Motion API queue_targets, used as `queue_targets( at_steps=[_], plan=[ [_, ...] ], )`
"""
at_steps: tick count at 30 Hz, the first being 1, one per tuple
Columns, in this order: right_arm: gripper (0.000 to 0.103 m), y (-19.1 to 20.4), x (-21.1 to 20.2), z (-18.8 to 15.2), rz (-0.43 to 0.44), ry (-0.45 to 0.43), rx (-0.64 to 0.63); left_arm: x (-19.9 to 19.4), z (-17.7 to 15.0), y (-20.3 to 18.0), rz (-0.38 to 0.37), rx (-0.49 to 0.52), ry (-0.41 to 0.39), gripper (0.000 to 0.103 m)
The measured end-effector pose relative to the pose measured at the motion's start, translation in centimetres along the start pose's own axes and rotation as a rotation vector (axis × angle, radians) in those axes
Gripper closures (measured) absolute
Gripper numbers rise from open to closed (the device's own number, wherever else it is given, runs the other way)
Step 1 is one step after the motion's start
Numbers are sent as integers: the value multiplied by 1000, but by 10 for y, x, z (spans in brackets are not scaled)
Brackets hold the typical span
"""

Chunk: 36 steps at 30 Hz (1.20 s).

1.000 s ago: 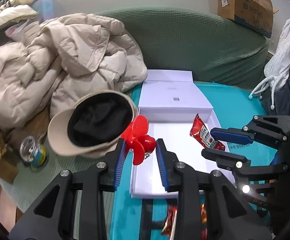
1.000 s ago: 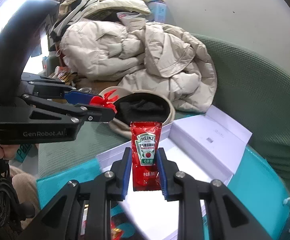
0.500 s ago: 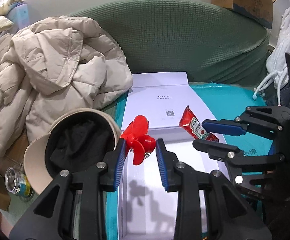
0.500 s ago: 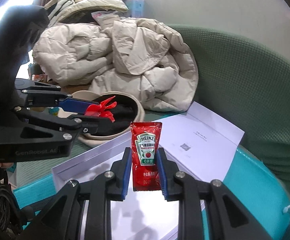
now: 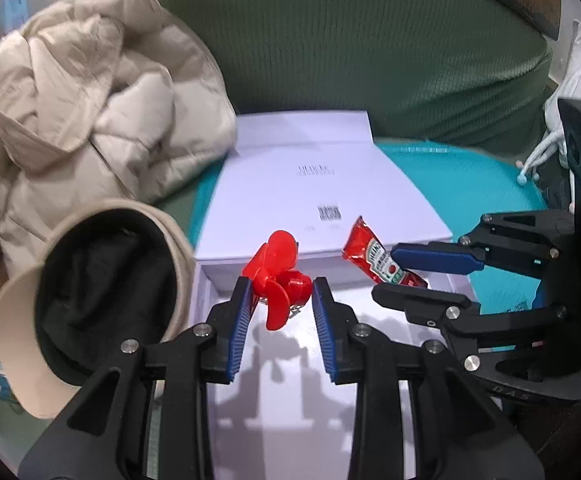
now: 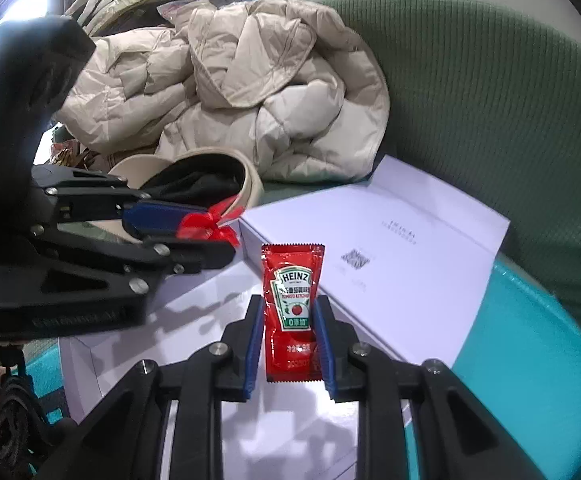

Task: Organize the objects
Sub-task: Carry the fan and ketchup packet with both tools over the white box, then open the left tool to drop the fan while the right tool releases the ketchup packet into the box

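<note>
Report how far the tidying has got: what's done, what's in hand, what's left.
Done: the white box lies open with its lid folded back, and both items are picked up. In hand: the left gripper holds the red fan, the right gripper the ketchup packet, both over the box. Left: set them inside and release. Nothing shows in the box yet.

R gripper (image 6: 288, 316) clamped on ketchup packet (image 6: 292, 304), upright, over open white box (image 6: 370, 280). L gripper (image 6: 206, 236) at left w/ red fan (image 6: 210, 224). Beige jacket (image 6: 242, 92), cap (image 6: 194, 184) far behind.
</note>
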State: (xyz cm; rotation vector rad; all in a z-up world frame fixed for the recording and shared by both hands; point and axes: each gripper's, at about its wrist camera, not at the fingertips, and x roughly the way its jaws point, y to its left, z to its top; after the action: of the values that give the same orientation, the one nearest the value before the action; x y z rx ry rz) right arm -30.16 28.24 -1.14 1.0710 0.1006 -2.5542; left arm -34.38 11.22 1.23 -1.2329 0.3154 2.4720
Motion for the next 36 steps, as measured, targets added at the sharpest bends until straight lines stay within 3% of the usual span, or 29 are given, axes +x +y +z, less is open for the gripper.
queue_targets(
  at_steps=[15, 29, 36],
  plan=[
    [77, -13, 28, -18, 65, 118, 29, 49, -20, -3, -36, -79, 148, 74],
    [75, -12, 34, -19, 41, 166, 22, 54, -26, 5, 9, -151, 193, 73],
    [73, -12, 38, -19, 20, 189, 30, 45, -26, 4, 26, -145, 176, 72]
  ],
)
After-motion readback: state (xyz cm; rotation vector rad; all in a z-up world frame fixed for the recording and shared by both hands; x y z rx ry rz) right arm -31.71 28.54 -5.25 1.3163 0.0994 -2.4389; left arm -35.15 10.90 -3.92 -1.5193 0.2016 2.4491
